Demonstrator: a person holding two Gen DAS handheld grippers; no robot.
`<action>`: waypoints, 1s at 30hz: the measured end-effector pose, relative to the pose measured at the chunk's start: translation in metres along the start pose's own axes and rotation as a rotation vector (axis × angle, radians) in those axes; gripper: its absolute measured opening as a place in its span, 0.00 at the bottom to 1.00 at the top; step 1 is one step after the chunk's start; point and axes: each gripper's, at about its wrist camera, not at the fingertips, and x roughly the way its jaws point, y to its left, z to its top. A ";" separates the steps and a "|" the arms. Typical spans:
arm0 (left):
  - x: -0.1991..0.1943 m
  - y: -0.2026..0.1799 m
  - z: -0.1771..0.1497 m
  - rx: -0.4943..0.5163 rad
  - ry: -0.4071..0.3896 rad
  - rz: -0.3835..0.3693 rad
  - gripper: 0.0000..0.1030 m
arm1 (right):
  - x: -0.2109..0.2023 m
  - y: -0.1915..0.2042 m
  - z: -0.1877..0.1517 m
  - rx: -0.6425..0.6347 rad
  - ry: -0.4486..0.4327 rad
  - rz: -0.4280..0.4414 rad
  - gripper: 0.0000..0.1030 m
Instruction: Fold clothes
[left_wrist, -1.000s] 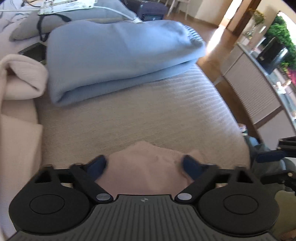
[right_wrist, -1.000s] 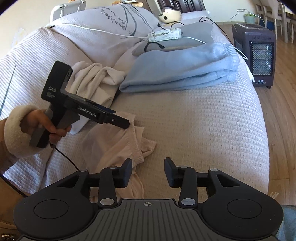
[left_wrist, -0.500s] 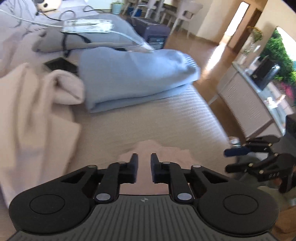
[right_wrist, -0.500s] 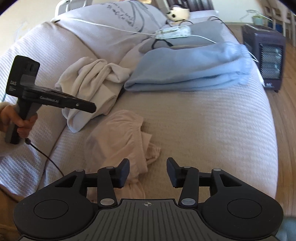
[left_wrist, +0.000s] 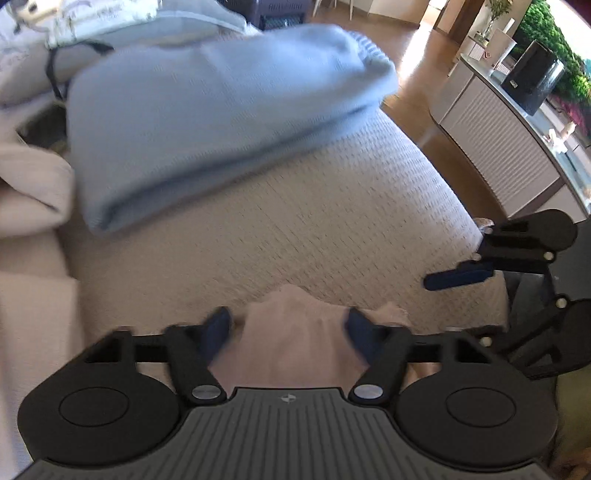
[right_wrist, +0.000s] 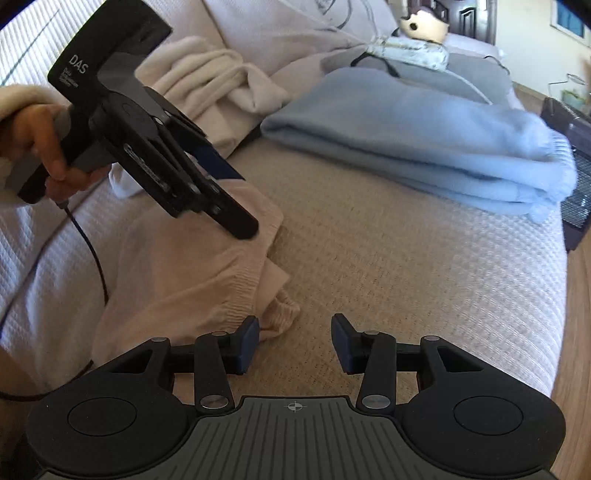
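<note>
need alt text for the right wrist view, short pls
An open right claw hovers over a bed, its left finger beside a crumpled pink garment. The left claw, held in a hand, reaches over that garment; folded blue clothes lie behind.

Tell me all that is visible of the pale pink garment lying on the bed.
The pale pink garment is soft knit cloth, crumpled and not yet folded, with a ribbed elastic band along its near edge. It lies on the beige textured bed cover, in front of a cream garment and apart from the folded blue one. The left gripper is open with the cloth bunched between its fingers. The right gripper, also open, hangs at the frilled corner, its left finger beside the cloth.
</note>
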 end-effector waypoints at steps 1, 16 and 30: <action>-0.001 0.002 -0.001 -0.011 -0.002 -0.012 0.39 | 0.004 -0.002 0.001 0.002 0.005 0.008 0.41; -0.065 0.026 -0.009 -0.064 -0.110 0.040 0.11 | -0.016 0.000 0.021 0.076 -0.031 0.035 0.07; -0.093 -0.056 0.007 0.151 -0.249 -0.033 0.72 | -0.160 -0.009 0.026 0.072 -0.283 -0.328 0.06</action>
